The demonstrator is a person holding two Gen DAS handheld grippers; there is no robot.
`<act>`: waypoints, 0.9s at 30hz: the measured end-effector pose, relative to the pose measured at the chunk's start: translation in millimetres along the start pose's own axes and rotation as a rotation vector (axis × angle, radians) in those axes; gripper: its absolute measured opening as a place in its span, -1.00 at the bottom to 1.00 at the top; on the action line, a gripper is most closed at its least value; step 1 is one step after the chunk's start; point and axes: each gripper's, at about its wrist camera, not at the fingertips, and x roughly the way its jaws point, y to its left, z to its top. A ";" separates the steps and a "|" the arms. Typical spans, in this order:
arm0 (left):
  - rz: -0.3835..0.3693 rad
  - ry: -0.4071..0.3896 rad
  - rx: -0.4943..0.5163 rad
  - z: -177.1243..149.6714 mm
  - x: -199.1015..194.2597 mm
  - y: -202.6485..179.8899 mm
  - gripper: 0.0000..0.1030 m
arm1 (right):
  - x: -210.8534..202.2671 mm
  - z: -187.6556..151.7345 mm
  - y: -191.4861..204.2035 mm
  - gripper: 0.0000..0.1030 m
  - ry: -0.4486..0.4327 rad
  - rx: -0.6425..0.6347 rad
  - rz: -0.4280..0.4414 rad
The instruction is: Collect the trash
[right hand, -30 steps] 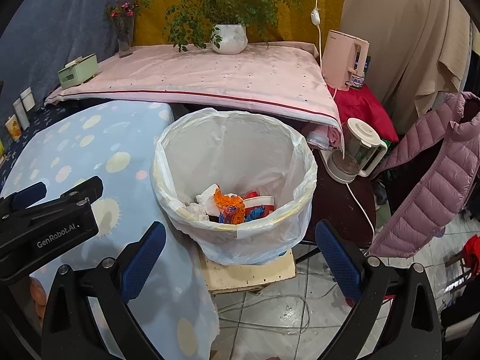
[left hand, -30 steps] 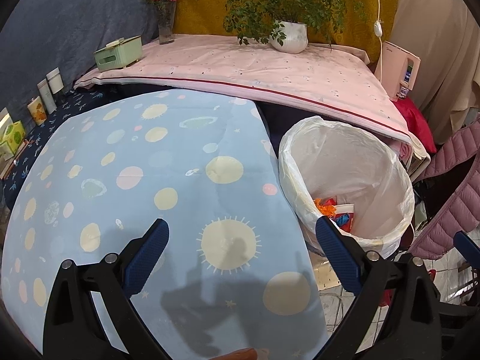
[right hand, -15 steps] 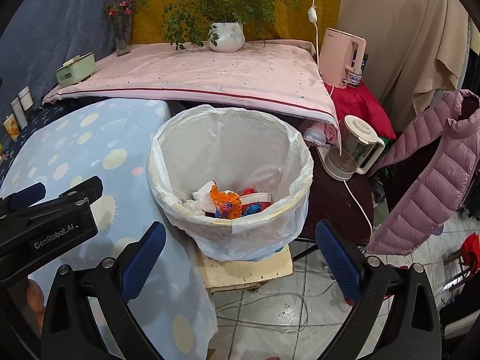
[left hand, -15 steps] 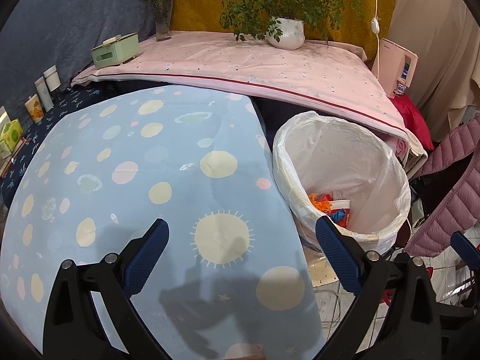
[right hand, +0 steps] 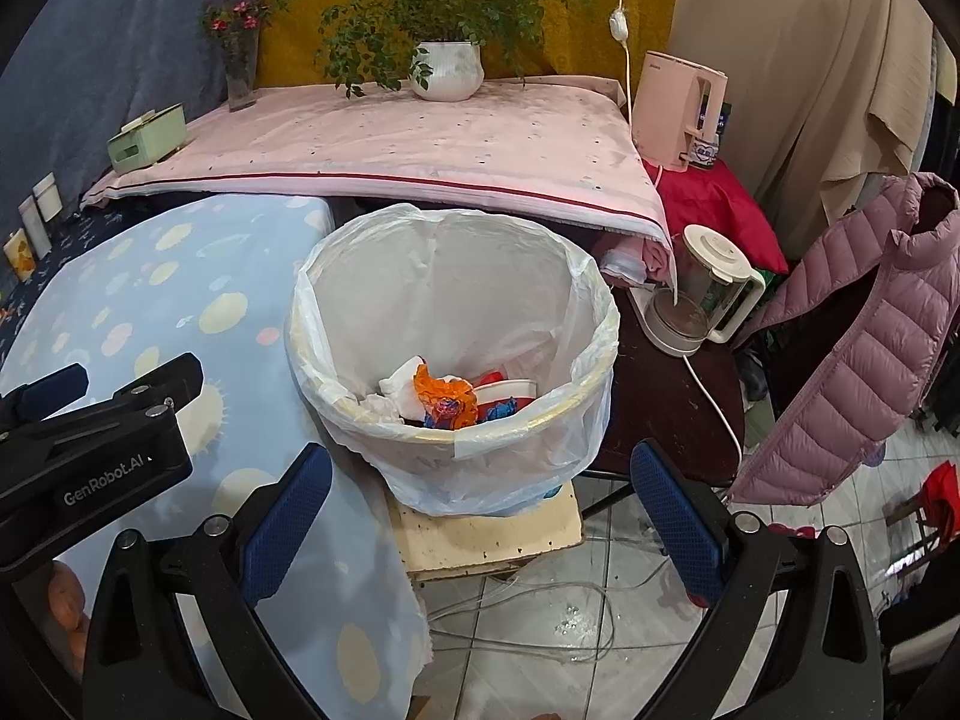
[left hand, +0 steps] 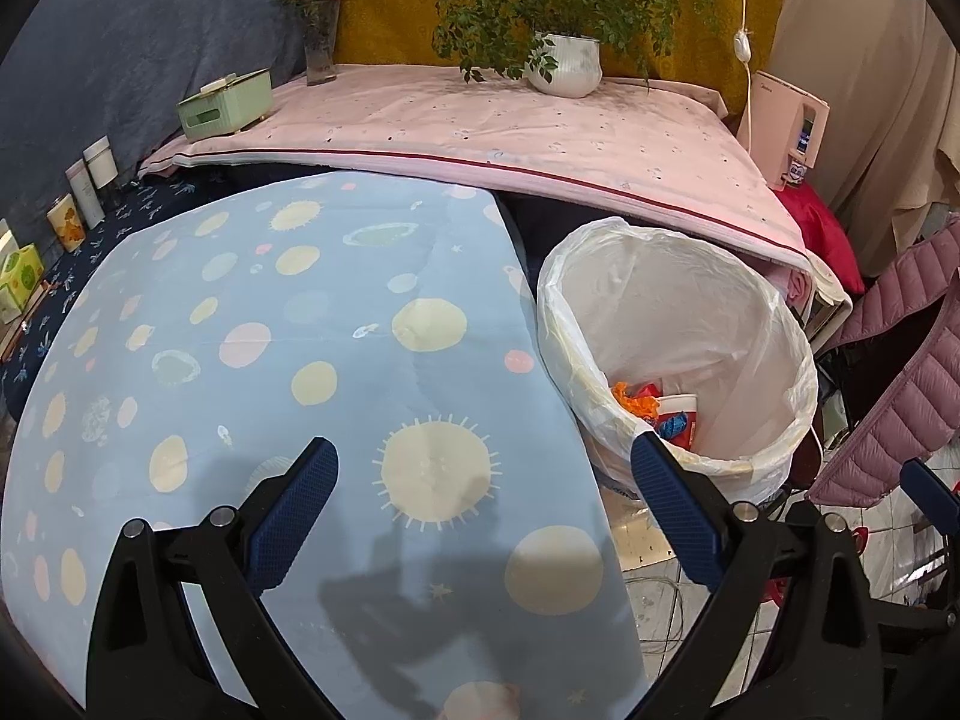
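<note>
1. In the left wrist view, the left gripper [left hand: 480, 480] was seen with its jaws spread wide and nothing held between them. It was held above the blue dotted tablecloth [left hand: 270, 330], on which no loose trash could be found.

2. In the same view, the trash bin [left hand: 678, 276], lined with a white bag, was placed at about 3 o'clock from the cloth, just beside its edge. Some trash [left hand: 654, 408] was seen at the bottom. The tip of the right gripper [left hand: 930, 486] was visible at about 4 o'clock.

3. In the right wrist view, the right gripper [right hand: 477, 486] was also opened wide and was empty. The trash bin [right hand: 456, 240] stood at 12 o'clock from it, on a low board [right hand: 492, 534]. The trash [right hand: 444, 399], an orange wrapper, white paper and a cup, was lying inside.

4. In this view the left gripper [right hand: 90, 420] was seen at 9 o'clock, over the tablecloth [right hand: 180, 276].

5. It is judged that the collecting was nearly finished or finished. To do the step well, the cloth and the floor should be checked for remaining pieces, and the grippers should be kept clear of the bag rim, because the thin liner could be pulled off easily.
</note>
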 end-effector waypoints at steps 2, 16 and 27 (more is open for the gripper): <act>-0.001 0.001 0.001 -0.1 0.0 0.1 0.82 | 0.3 0.1 -0.3 0.87 0.000 0.001 0.000; 0.000 0.002 0.005 -1.7 -0.7 -0.2 0.82 | -0.5 0.3 -0.5 0.87 -0.002 0.001 0.001; -0.006 0.005 0.009 -1.1 0.3 0.5 0.82 | -0.7 0.5 -0.6 0.87 -0.002 0.001 0.001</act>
